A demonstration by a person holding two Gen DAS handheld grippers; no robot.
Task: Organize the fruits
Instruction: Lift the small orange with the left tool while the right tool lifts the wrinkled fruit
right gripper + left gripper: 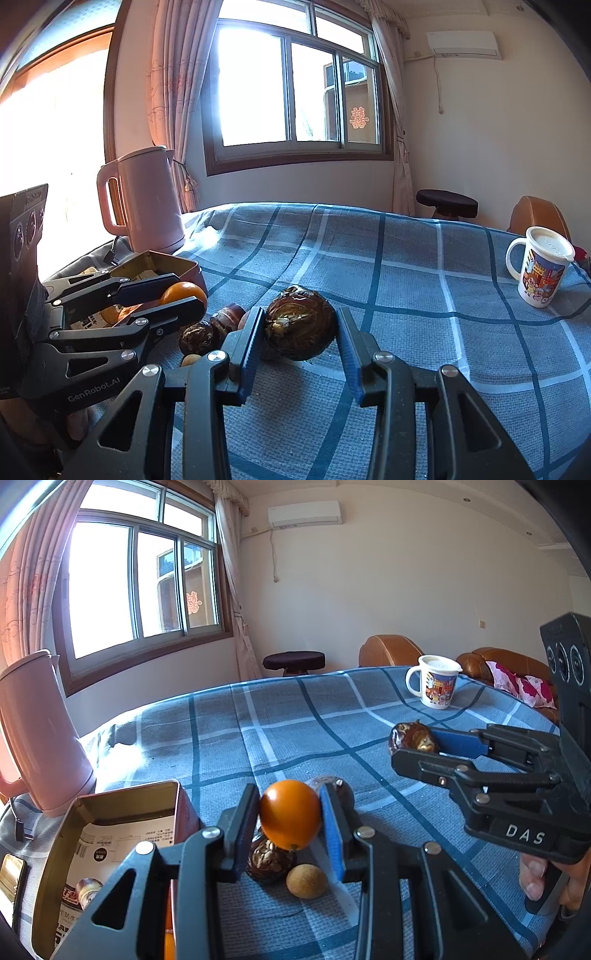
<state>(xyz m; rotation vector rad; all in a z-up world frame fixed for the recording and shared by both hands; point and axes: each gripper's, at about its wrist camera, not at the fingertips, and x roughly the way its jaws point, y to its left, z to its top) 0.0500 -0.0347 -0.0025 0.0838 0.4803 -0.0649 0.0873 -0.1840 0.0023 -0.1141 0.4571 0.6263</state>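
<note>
Orange and glossy, a small round fruit (290,814) is clamped between the pads of the left gripper (290,823), lifted just above the checked tablecloth (280,716), beside an open tin (110,834). A dark brown, wrinkly fruit (300,328) is pinched by the right gripper (301,341), tilted slightly downward. More brown fruits (212,330) are left lying between them.

Glossy smooth orange fruit (290,814); rough matt brown fruit (300,328). Woven checked cloth over tabletop (295,716). Beside orange fruit, shiny metal tin (110,834). Matt black plastic fingers (242,825).
</note>
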